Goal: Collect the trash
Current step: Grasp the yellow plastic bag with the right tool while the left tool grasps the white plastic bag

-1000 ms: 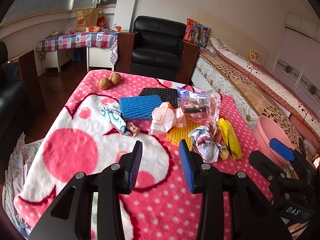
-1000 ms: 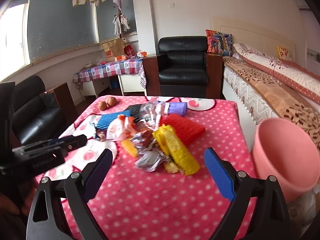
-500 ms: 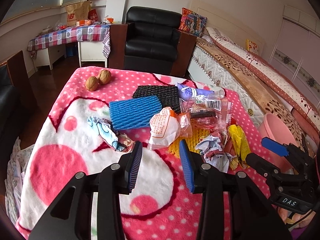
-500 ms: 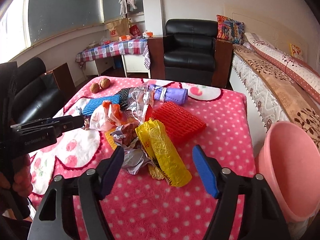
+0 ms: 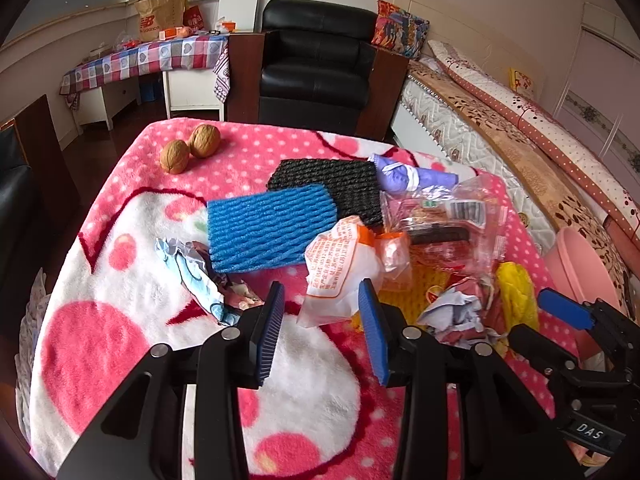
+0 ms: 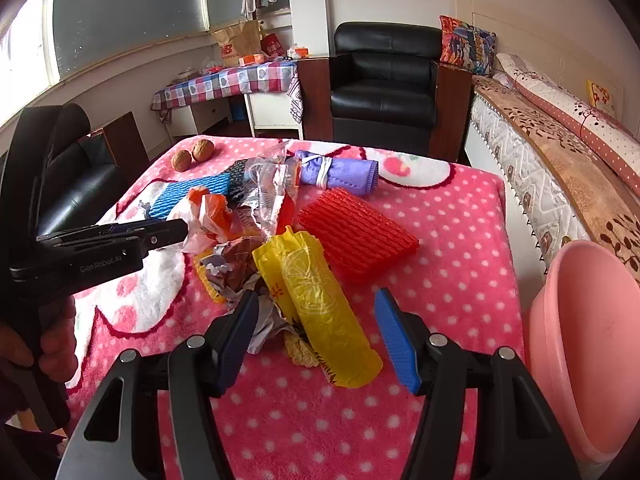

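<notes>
Left wrist view: the left gripper [image 5: 320, 322] hangs spread with nothing between its blue pads, lined up on the crumpled white-and-orange plastic wrapper [image 5: 344, 270]. Blue ribbed foam sleeve [image 5: 270, 232], black foam net [image 5: 332, 188], clear snack packet [image 5: 444, 220] and two walnuts [image 5: 190, 148] all sit on the pink dotted fleece blanket [image 5: 120, 340].

Right wrist view: the right gripper [image 6: 316, 328] has just been closing in but remains parted, with the yellow plastic bag [image 6: 320, 304] lying between its jaws, pads not pressing it. Red foam net [image 6: 356, 232] is just beyond, and the pink plastic basin [image 6: 588, 344] off the table's right edge looks empty, so I'd say collecting has barely started and the whole pile is left
</notes>
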Motion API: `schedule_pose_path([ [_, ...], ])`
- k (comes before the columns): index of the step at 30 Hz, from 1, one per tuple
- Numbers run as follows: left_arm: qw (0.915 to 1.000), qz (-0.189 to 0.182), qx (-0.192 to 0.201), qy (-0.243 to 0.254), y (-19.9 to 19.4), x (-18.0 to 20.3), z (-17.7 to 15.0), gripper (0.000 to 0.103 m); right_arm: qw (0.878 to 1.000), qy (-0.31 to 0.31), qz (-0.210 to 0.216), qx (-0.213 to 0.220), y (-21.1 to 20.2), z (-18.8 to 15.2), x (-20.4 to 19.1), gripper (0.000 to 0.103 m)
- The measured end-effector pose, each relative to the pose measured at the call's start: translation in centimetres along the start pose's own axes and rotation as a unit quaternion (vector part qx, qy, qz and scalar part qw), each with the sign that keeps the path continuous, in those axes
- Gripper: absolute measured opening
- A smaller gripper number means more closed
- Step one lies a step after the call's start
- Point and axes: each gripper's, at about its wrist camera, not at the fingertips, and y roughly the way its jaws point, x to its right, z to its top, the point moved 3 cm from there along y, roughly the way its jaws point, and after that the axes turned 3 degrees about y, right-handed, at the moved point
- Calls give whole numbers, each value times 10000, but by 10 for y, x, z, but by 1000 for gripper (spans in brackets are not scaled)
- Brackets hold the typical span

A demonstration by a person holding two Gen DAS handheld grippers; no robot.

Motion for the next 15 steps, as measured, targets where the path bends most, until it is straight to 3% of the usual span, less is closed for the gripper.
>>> schedule_pose_path([
  [3,10000,-22,30,17,2,0,1,35,10000,46,9,-46,3,1,3,56],
  [5,9999,-34,14,102,4,4,1,24,9999,56,11,-103,7,1,5,50],
  [10,9998,-45,89,183,2,7,-1,8,9997,127,48,-205,13,0,8,25],
  [15,9996,-91,182,186,-9,8,-3,5,9995,257,130,-138,6,0,11,13],
])
